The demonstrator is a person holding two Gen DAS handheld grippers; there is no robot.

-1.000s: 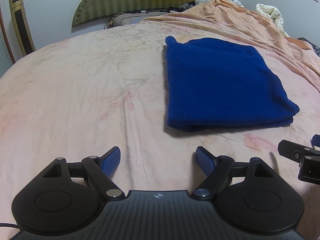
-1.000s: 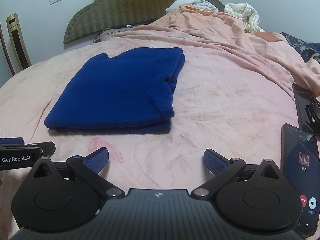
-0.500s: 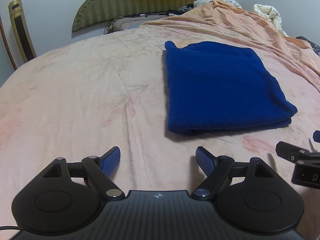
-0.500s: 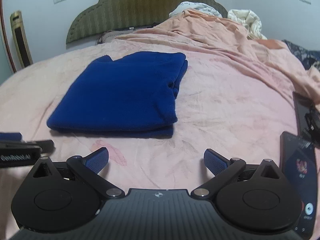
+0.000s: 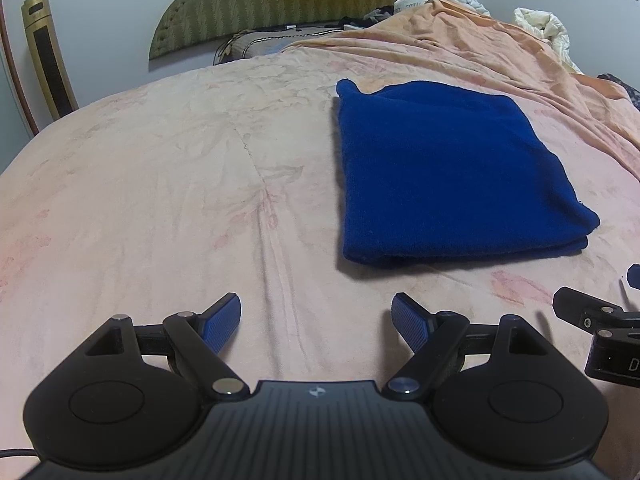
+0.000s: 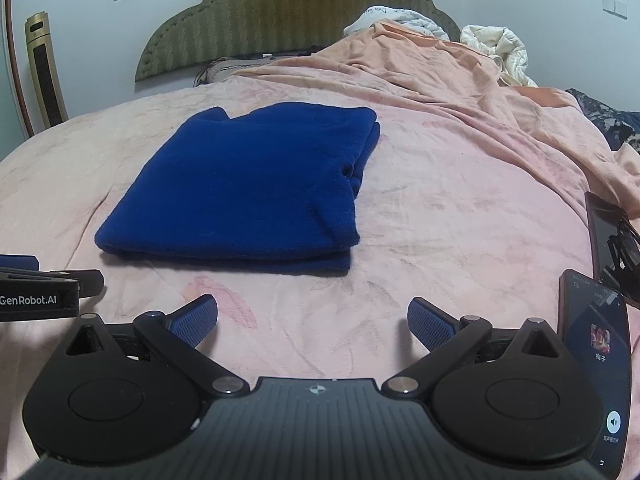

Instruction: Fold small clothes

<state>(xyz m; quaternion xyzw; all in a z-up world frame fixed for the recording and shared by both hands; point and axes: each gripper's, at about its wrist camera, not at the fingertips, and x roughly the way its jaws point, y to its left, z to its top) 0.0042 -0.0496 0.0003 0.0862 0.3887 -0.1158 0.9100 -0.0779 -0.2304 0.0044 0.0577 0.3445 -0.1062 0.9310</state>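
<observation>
A dark blue garment (image 5: 448,172) lies folded into a flat rectangle on the pink bedsheet (image 5: 168,184). In the right wrist view it (image 6: 248,188) sits ahead and to the left. My left gripper (image 5: 316,322) is open and empty, short of the garment's near left corner. My right gripper (image 6: 312,322) is open and empty, short of the garment's near right corner. Each gripper shows at the edge of the other's view: the right one (image 5: 600,332), the left one (image 6: 40,288).
A phone (image 6: 596,364) with a lit screen and a second dark device (image 6: 608,232) lie on the bed at my right. A bunched orange blanket (image 6: 460,80) and white bedding (image 6: 496,48) lie behind. A green headboard (image 6: 280,16) backs the bed.
Both grippers have drawn back and risen a little from the folded garment, which now looks slightly farther away. The jaws stay open. The garment has not moved.
</observation>
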